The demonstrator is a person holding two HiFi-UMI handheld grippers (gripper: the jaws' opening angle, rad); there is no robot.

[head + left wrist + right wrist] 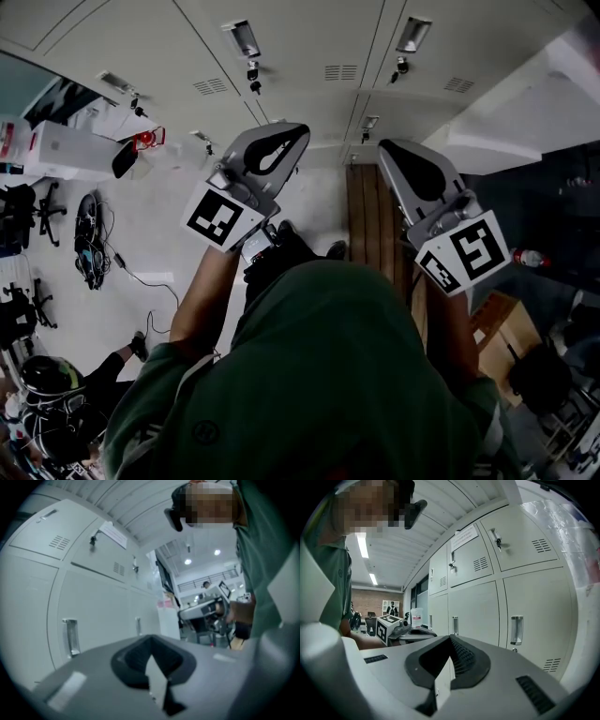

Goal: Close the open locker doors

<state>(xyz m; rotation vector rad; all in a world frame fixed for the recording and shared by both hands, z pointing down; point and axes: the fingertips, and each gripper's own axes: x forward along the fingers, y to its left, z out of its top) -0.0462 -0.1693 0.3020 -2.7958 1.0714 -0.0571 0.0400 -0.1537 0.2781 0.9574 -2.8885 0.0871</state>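
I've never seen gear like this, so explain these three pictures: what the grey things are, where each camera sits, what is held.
No robot: a person holds hand-worked tongs, one pair per hand. The head view looks down from the person's head at the left tongs and right tongs, with pale lockers ahead and a wooden bench below. The other two pictures come from cameras riding on each pair. Both pairs are shut and hold nothing.

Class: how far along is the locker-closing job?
Done: locker doors in both gripper views sit flush. In hand: nothing; left gripper and right gripper are shut, empty. Remaining: the pale panel at head view's right may be an open door.
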